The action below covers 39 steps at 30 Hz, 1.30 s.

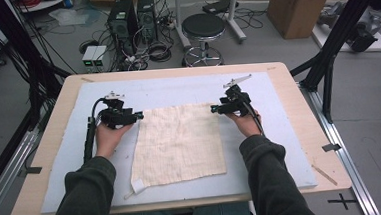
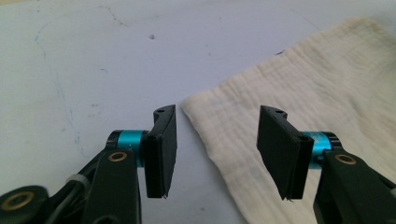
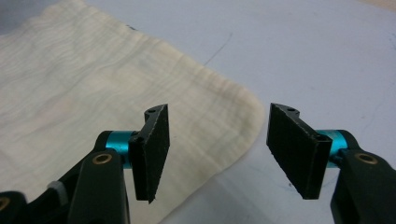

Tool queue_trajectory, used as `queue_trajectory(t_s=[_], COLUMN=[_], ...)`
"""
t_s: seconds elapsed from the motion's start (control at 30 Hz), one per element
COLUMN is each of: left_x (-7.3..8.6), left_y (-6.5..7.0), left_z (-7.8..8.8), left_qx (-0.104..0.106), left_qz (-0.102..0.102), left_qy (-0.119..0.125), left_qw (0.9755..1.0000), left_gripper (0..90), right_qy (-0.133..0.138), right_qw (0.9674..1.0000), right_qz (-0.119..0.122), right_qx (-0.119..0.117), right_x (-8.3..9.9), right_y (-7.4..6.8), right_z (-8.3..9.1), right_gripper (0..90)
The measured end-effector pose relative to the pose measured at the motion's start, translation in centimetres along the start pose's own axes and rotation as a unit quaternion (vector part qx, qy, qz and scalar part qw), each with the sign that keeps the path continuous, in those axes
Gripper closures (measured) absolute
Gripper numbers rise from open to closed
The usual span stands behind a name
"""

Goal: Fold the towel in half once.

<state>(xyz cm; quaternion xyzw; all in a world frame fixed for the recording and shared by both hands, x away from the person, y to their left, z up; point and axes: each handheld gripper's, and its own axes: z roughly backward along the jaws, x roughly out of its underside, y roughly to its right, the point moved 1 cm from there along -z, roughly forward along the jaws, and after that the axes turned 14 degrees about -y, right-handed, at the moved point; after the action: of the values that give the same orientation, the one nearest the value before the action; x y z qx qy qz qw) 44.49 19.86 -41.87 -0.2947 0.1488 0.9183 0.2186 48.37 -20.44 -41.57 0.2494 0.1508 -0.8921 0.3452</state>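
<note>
Tools (image 1: 140, 114) (image 1: 212, 108) at cloth's (image 1: 178, 143) far corners

A cream cloth (image 1: 179, 142) lies flat on the pale blue mat (image 1: 276, 147) covering the tabletop (image 1: 307, 125), raising no barrier. Open mat stretches beyond, beside and before it. The left hand-held gripper (image 1: 140, 115) and right hand-held gripper (image 1: 213, 108) flank its far corners, open mat between them and the far edge.
</note>
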Motion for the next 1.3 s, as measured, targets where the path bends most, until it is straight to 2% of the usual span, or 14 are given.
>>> queue_trajectory(t_s=[0.07, 0.1, 0.2, 0.3, 0.37, 0.47, 0.53, 0.6, 0.67, 0.73, 0.87, 0.93, 1.07, 1.3], left_x=[-0.4, -0.5, -0.8, -0.8, -0.7, -0.5, -0.5, -0.7, -0.7, -0.7, -0.8, -0.8, -0.8, -1.0], left_y=[0.0, 0.0, 0.1, 0.0, -0.1, -0.3, -0.2, 0.3, 0.4, 0.5, 0.7, 0.8, 0.6, 0.2], left_z=[-0.7, -1.2, -2.2, -2.7, -3.1, -3.6, -3.7, -3.7, -3.9, -4.0, -4.1, -4.2, -4.1, -3.0], left_qx=[0.001, 0.0, -0.017, -0.032, -0.031, -0.035, -0.05, -0.077, -0.083, -0.079, -0.07, -0.062, -0.052, -0.046], left_qz=[0.005, 0.007, 0.0, 0.013, 0.026, 0.026, 0.027, 0.021, 0.023, 0.026, 0.021, 0.024, 0.03, 0.024], left_qy=[-0.002, -0.01, -0.028, -0.025, -0.027, -0.04, -0.039, -0.038, -0.039, -0.035, -0.033, -0.032, -0.031, -0.016], left_qw=[1.0, 0.9999, 0.9995, 0.9991, 0.9988, 0.9982, 0.9976, 0.9961, 0.9955, 0.9959, 0.9968, 0.9973, 0.9977, 0.9986], left_gripper=[49.5, 49.7, 49.7, 50.9, 51.7, 55.7, 59.2, 60.4, 63.4, 68.1, 79.1, 85.3, 87.1, 87.4], right_qy=[-0.007, -0.013, -0.029, -0.033, -0.042, -0.052, -0.051, -0.052, -0.054, -0.057, -0.056, -0.054, -0.053, -0.044], right_qw=[0.9999, 0.9999, 0.9993, 0.999, 0.9984, 0.9976, 0.9973, 0.9971, 0.9969, 0.9968, 0.9973, 0.9976, 0.998, 0.9987], right_qz=[-0.01, -0.011, -0.021, -0.023, -0.028, -0.036, -0.038, -0.033, -0.033, -0.031, -0.025, -0.033, -0.032, -0.025], right_qx=[0.001, 0.003, 0.01, 0.022, 0.027, 0.028, 0.036, 0.044, 0.048, 0.046, 0.04, 0.03, 0.007, -0.007], right_x=[-0.2, -0.4, -0.8, -1.0, -0.9, -0.7, -0.8, -0.8, -0.8, -0.8, -0.9, -0.8, -0.8, -0.9], right_y=[0.3, 0.5, 0.8, 1.0, 1.1, 1.2, 1.1, 1.2, 1.1, 1.0, 1.0, 1.1, 1.2, 1.2], right_z=[-0.4, -0.7, -1.5, -2.3, -2.8, -3.4, -3.4, -3.5, -3.5, -3.4, -3.5, -3.5, -3.4, -2.8], right_gripper=[41.3, 42.1, 43.6, 47.1, 48.4, 52.2, 55.3, 59.1, 60.8, 66.7, 72.1, 76.3, 83.5, 85.4])
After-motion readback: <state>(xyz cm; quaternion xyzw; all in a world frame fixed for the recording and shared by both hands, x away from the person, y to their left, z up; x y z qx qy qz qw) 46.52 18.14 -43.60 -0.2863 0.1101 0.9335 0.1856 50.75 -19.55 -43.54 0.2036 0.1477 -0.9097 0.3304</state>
